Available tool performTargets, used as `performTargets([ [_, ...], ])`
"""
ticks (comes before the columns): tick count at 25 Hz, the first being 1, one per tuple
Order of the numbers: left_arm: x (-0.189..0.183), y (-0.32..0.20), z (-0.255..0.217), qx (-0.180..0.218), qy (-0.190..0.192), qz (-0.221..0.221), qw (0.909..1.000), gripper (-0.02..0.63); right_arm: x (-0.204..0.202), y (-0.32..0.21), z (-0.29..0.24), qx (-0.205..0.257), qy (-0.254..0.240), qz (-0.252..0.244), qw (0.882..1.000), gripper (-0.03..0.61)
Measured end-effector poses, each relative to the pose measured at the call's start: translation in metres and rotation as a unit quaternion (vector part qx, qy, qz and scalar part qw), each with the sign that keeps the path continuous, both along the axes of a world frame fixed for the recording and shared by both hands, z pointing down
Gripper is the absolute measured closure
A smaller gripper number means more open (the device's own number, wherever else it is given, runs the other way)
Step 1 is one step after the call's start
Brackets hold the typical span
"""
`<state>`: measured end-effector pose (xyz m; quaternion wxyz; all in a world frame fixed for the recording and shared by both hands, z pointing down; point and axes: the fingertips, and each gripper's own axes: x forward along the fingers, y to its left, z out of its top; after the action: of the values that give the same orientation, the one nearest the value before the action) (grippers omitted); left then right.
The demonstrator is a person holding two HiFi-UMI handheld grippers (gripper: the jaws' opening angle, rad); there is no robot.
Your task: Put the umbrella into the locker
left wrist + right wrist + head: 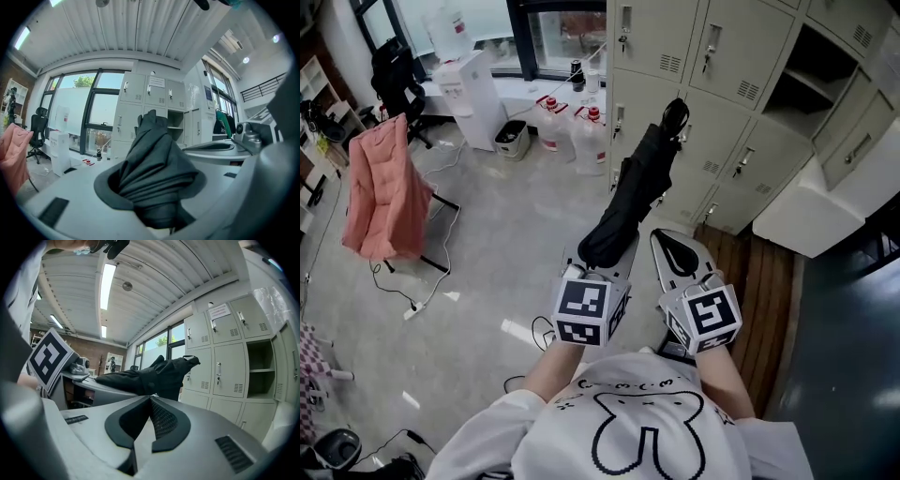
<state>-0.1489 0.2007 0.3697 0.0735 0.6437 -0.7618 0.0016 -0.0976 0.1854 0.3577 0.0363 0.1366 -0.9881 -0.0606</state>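
We had the left gripper clamped on the near end of the folded black umbrella, which stuck out ahead of its jaws and slanted toward the grey lockers. Its far end was in front of closed doors, left of the lockers' open compartment. Our right gripper sat just beside it on the side nearer that compartment, jaws together on nothing and clear of the umbrella.

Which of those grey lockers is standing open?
The locker at the head view's upper right: its dark inside and shelf show; neighbouring doors are shut.
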Motion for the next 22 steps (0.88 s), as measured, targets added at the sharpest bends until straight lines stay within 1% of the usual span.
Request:
performTargets([
  [4,0.025,-0.035,0.003,-0.002,0.009,0.005,0.9999,0.388,0.029,-0.033,-0.002,0.008,0.007,0.010,1.000,0.552],
  [11,0.074,-0.084,-0.003,0.006,0.013,0.031,0.9994,0.388,0.080,-0.086,-0.010,0.020,0.004,0.035,0.999,0.552],
  [14,0.089,-0.098,-0.004,0.003,0.009,0.041,0.9991,0.388,0.095,-0.101,-0.013,0.021,-0.002,0.048,0.999,0.552],
  [17,0.103,-0.113,-0.008,0.009,0.006,0.054,0.9985,0.388,0.107,-0.114,-0.015,0.022,-0.006,0.063,0.998,0.552],
  [22,0.116,-0.144,-0.010,0.010,0.004,0.078,0.9969,0.388,0.119,-0.136,-0.015,0.022,-0.012,0.086,0.996,0.552],
])
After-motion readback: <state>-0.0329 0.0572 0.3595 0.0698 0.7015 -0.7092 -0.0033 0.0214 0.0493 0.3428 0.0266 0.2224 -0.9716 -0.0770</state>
